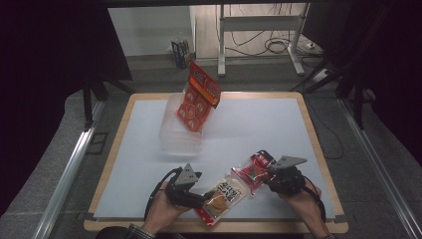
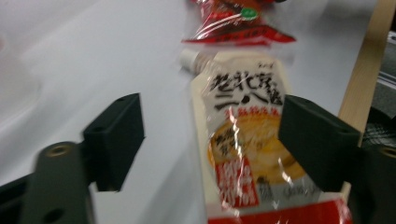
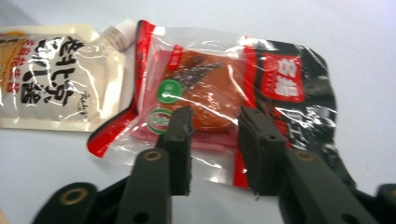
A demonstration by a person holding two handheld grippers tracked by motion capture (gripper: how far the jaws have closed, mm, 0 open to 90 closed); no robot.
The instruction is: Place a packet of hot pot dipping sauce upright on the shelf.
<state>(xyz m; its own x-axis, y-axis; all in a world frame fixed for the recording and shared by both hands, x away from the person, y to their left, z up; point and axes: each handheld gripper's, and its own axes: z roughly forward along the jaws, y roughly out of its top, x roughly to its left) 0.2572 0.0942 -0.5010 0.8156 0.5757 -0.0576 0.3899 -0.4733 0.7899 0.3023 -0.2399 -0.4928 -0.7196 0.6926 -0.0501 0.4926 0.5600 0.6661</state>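
Your left gripper (image 1: 203, 198) sits at the table's (image 1: 149, 149) near edge, its jaws spread wide around a cream spouted sauce pouch (image 2: 243, 135) without clamping it. Just beside it, your right gripper (image 3: 212, 128) rests its narrowly parted jaws over a red-and-black snack packet (image 3: 224, 93); whether they pinch it is unclear.

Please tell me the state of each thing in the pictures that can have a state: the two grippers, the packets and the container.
left gripper: open, jaws on either side of the white pouch.
right gripper: open, jaws over the red packet's edge.
white pouch: flat on the table, cap on.
red packet: flat, sealed, beside the pouch's cap.
clear container: open-topped, standing on the table.
orange pack: tilted, leaning in the container.
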